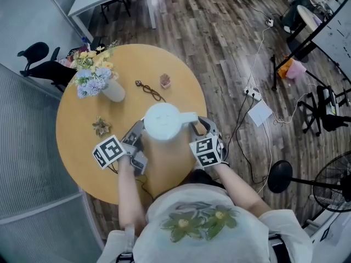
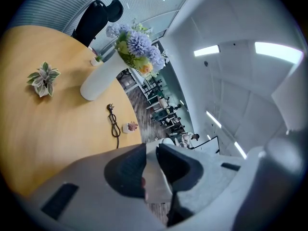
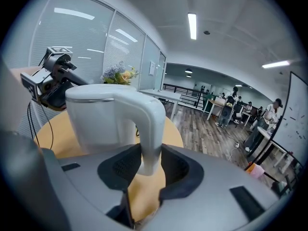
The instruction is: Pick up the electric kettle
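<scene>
Clamping the electric kettle [image 1: 163, 121] from both sides near the front of the round surface [image 1: 82, 147], the right tool [image 3: 144, 165] grips its handle [image 3: 151, 124] while the left tool [image 2: 151, 170] pinches a thin white edge [image 2: 156, 182] of the body. That slim left-side bite could slip once lifting starts, letting the kettle swing about the handle.

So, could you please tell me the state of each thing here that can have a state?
electric kettle: upright, lid shut, gripped from both sides.
right gripper: shut on the kettle's handle.
left gripper: shut on a thin white part, apparently the kettle's far edge.
vase: upright on the table, flowers in it.
cord: lying loose on the table, plug free.
</scene>
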A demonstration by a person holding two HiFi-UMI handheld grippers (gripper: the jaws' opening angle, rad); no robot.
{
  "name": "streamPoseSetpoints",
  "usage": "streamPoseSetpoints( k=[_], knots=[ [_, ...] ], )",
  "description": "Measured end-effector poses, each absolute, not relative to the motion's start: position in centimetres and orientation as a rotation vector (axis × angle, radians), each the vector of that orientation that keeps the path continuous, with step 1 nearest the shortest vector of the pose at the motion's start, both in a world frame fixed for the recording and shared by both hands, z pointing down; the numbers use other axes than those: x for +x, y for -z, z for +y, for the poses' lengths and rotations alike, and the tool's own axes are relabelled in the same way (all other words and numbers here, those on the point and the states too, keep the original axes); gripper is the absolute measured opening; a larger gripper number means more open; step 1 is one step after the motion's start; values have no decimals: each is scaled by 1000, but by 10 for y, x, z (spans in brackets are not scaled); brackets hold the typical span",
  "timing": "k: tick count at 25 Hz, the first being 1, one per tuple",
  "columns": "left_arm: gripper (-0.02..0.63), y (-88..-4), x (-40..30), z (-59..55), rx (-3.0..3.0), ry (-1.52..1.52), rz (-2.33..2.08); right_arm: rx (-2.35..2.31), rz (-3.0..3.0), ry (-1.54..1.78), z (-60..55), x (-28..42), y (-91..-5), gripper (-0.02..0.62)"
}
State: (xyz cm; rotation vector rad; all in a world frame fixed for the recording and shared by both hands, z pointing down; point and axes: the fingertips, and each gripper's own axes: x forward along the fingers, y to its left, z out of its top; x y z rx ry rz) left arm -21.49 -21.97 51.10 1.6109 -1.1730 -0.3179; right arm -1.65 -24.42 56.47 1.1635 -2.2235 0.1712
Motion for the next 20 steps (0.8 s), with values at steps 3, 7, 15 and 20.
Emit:
streamPoseSetpoints(
  k=[3,7,15,20],
  knots=[
    [84,-510,-217,-219,1600,342,-1183,1172,-2234,-180,-244,-18,-563,140],
    [78,-510,-220,-220,1596,367,-1222,1151,-2230,-197,-245,-19,-564,140],
    [71,-509,-217,-220,1597,378,-1232,1138,-2210,-219,-247,-16,-566,140],
    [63,-508,-219,-221,1581,369,-1252,1130,-2203,-230,-250,-17,-564,138]
  ],
)
